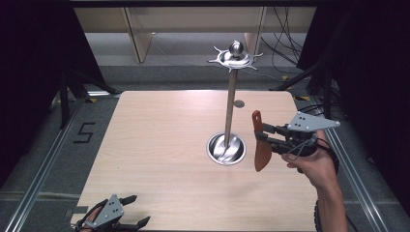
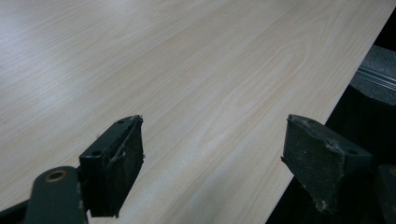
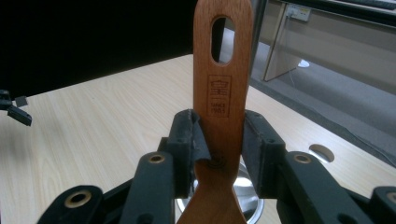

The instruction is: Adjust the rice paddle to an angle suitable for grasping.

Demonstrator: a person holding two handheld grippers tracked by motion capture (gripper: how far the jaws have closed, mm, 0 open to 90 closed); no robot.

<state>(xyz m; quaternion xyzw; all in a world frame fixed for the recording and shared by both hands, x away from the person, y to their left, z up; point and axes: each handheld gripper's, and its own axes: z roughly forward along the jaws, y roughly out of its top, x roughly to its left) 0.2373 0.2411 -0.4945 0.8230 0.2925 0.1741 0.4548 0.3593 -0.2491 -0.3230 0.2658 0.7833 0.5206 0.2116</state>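
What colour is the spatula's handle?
Reddish-brown wood with a stamped mark; the spatula shows best in the right gripper view.

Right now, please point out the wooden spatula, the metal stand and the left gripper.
wooden spatula (image 3: 219, 100), right gripper view, on the stamped handle.
metal stand (image 1: 231, 104), high view, on its upright pole.
left gripper (image 2: 212, 154), left gripper view, midway between its open fingertips.

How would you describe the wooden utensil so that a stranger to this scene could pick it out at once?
Start at the tall metal stand rising from the pale wooden table. Right of its round base, the right tongs hold a reddish-brown wooden spatula upright. It is the scene's one wooden utensil, with an oval hanging hole in its handle.
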